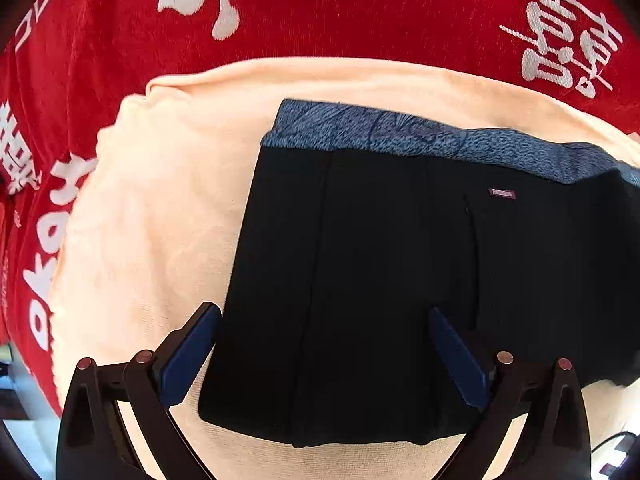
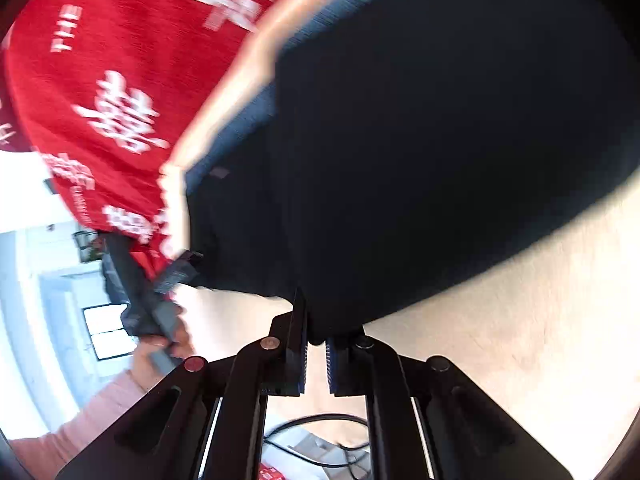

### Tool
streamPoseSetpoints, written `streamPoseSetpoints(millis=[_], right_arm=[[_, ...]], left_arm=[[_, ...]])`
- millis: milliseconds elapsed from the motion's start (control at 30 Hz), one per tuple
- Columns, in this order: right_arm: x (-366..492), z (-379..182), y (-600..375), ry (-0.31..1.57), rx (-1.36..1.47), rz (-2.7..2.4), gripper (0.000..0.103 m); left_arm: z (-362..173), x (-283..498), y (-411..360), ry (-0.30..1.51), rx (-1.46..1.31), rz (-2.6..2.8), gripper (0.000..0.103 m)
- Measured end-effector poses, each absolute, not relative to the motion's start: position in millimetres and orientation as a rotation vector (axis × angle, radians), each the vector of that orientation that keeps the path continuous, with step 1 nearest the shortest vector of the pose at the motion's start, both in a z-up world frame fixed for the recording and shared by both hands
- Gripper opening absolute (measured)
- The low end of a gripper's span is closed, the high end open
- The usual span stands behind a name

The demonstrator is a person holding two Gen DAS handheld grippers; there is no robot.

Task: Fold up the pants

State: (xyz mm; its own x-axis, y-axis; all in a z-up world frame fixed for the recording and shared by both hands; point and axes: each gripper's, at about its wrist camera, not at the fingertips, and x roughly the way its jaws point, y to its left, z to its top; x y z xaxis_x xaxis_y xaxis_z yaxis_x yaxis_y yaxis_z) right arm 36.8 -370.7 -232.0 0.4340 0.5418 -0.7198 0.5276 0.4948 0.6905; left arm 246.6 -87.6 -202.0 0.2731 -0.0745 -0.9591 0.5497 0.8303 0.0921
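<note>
Pants (image 1: 360, 260) edge between right tongs (image 2: 316, 340)

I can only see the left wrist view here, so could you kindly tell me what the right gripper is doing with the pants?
Observer: The right gripper is shut on an edge of the black pants.
Operator: Thank you. Is that edge flat on the cream cloth?
Observer: I cannot tell; the cream cloth shows just beside the pinch.
Operator: Can you see my left gripper from there?
Observer: Yes, the left gripper sits at the pants' far corner, held by a hand in a pink sleeve.
</note>
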Motion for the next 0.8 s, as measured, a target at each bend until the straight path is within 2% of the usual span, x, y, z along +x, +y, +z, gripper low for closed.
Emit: streamPoseSetpoints(millis=[100,167,233,400,500,567,600,667,700,800], right_arm=[[26,-239,-373,1.167,1.214,0.017,0.01],[21,-225,-371,1.224,1.147,0.045,0.013],[13,-205,-377,1.277,1.011,0.021,0.023],[13,-166,-435,1.196,0.805,-0.111,0.023],[26,-168,-457,1.192,0.757,-0.141,0.023],[30,-180,-465,1.258,0.631,-0.195,0.021],[26,-184,-472,1.258,0.643,-0.197,0.015],[15,-181,-489,1.228,0.752,-0.235,0.015],[12,-179,-494,1.22,0.77,-0.27,0.019],[12,-165,-505,1.153,0.843,-0.252,0.02]], left_arm=[[-199,247,-86,1.264,0.42,-0.4,0.103],[-191,241,-91,1.264,0.457,-0.376,0.103],[-180,233,-98,1.243,0.48,-0.375,0.103],[-148,200,-139,1.177,0.422,-0.436,0.103],[-140,187,-161,1.131,0.461,-0.43,0.103],[-148,193,-154,1.12,0.529,-0.341,0.103],[-151,194,-150,1.129,0.544,-0.301,0.103],[-158,215,-118,1.182,0.562,-0.175,0.103],[-156,221,-105,1.193,0.558,-0.125,0.103],[-135,237,-76,1.157,0.53,-0.062,0.103]])
